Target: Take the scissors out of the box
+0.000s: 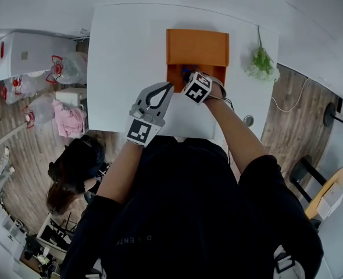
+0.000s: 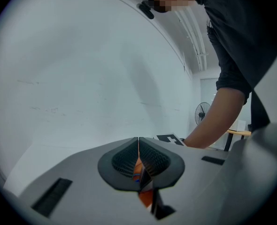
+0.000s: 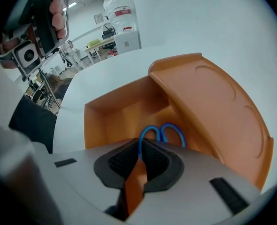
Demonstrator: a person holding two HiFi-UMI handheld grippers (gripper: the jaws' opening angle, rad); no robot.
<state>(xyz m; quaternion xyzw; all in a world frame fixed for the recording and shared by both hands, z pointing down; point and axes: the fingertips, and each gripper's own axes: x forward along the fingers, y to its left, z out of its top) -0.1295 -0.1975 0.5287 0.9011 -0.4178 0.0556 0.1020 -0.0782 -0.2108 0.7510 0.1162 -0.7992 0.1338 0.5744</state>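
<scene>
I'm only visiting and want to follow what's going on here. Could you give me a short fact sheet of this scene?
Setting: white table with a small plant
Container: orange box, lid open
Contents: blue-handled scissors, inside the box
Right tool: right gripper, closed on a scissors handle
Left tool: left gripper, closed on something orange, apparently the box's edge
Stage: scissors not yet out

left gripper point(image 1: 169, 86), right gripper point(image 1: 186, 74), jaws closed

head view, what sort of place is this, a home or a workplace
Likely a workplace, a lab or office: large water-cooler bottles by a white cabinet, cluttered desks, a standing fan.
</scene>
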